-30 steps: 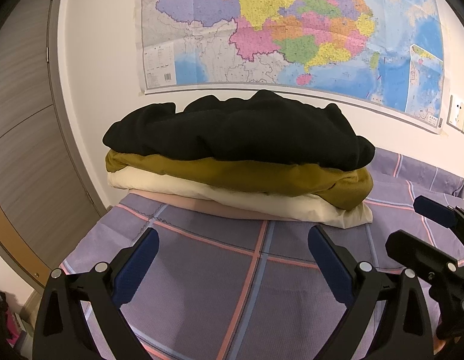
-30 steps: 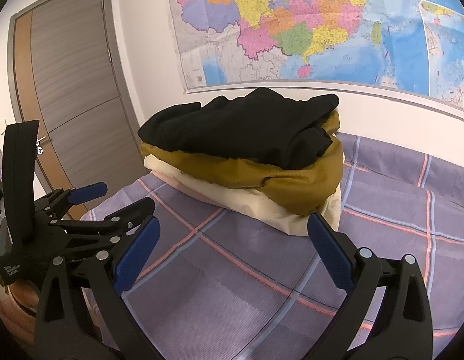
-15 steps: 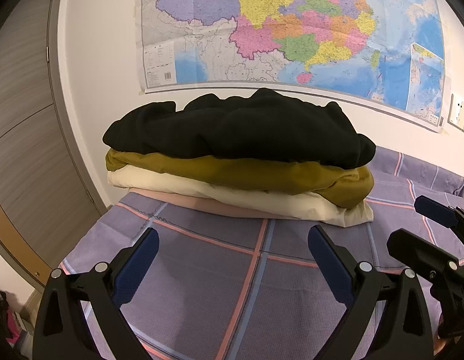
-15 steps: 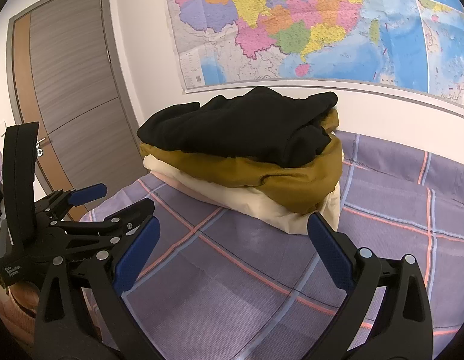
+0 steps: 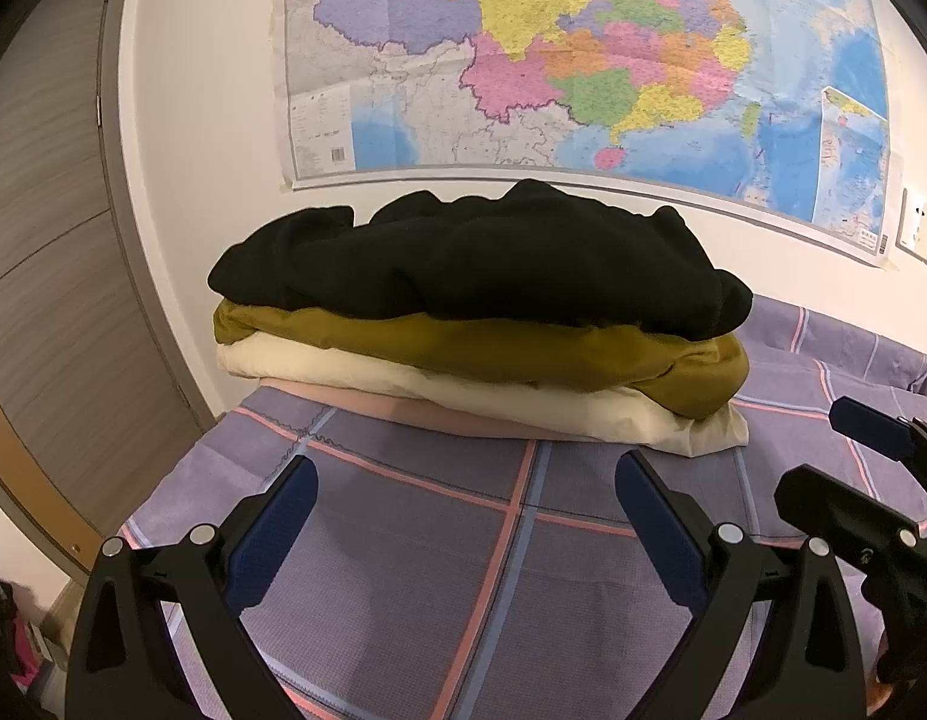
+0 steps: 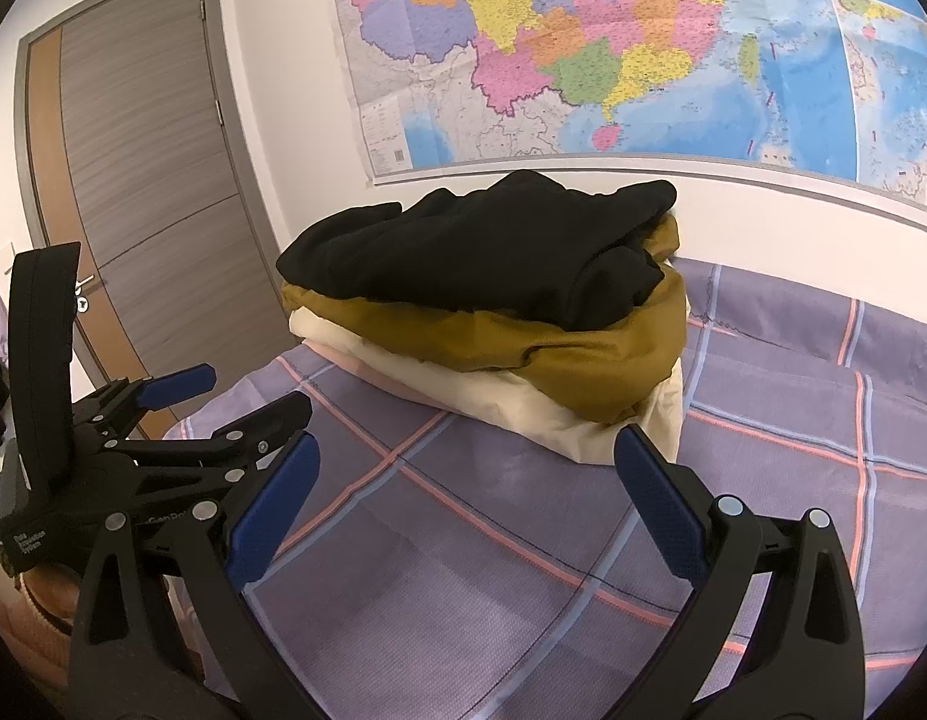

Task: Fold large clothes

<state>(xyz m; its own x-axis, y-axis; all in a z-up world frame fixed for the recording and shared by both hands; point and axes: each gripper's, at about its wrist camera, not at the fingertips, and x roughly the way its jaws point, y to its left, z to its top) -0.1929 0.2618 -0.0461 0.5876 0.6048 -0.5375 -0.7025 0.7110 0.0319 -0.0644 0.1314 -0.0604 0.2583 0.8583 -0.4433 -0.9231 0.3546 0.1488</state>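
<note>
The left gripper (image 5: 463, 516) hangs with its jaws spread wide and nothing between them, low over the purple plaid bedsheet (image 5: 403, 570); the right gripper (image 6: 460, 498) is just as wide and just as bare, just beside it at 3 o'clock. The task's things sit at 12 o'clock from both: a stack of folded clothes against the wall under the map (image 5: 583, 60), with a black garment (image 5: 475, 264) on top, a mustard one (image 5: 493, 354) beneath it, then a cream one (image 5: 523, 402) and a thin pink layer at the bottom.

This fits either a finished pile or a stock waiting to be taken down and folded; the black top piece looks rumpled, but the pictures do not settle which. No garment lies spread on the sheet near the grippers.
</note>
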